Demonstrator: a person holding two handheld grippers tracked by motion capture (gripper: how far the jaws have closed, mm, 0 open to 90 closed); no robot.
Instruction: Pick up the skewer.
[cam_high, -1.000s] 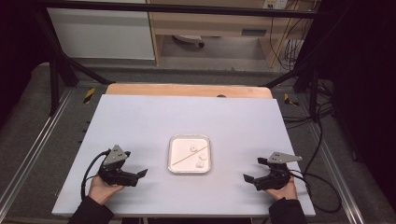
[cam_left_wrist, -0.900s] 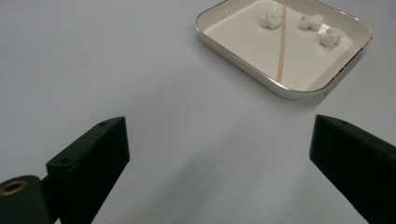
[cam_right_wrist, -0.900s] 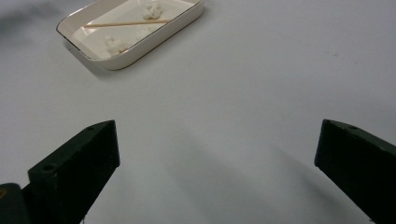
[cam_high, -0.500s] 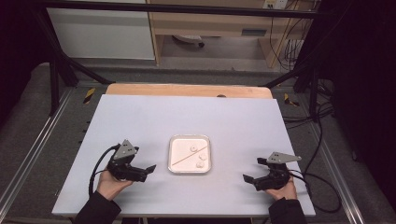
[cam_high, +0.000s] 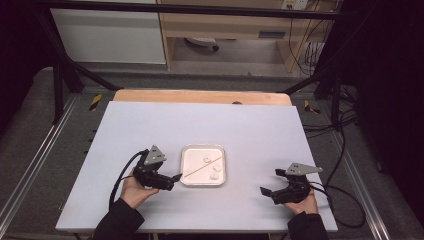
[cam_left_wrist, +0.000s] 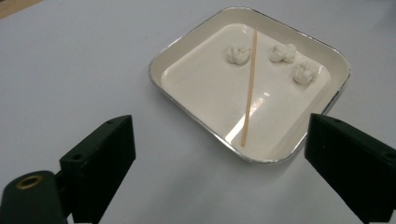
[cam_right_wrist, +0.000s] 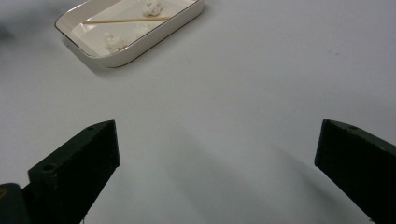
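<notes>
We bring the left hand-held gripper (cam_left_wrist: 224, 154), jaws spread wide and grasping nothing, low over the near rim of the tray (cam_left_wrist: 196, 119) so that its jaws straddle the wooden skewer (cam_left_wrist: 249, 88) (a thin stick, best pinched near its near end). The skewer lies inside the tray among three white clumps (cam_left_wrist: 238, 54), just ahead. The right hand-held gripper (cam_high: 274, 192), likewise spread, rests well apart on the tabletop (cam_high: 150, 125).

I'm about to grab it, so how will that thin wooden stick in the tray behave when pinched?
The stick looks very thin, so probably light and easy to snap. It lies flat on the glossy tray floor, so it may roll or slide away from the open left hand-held gripper.
</notes>
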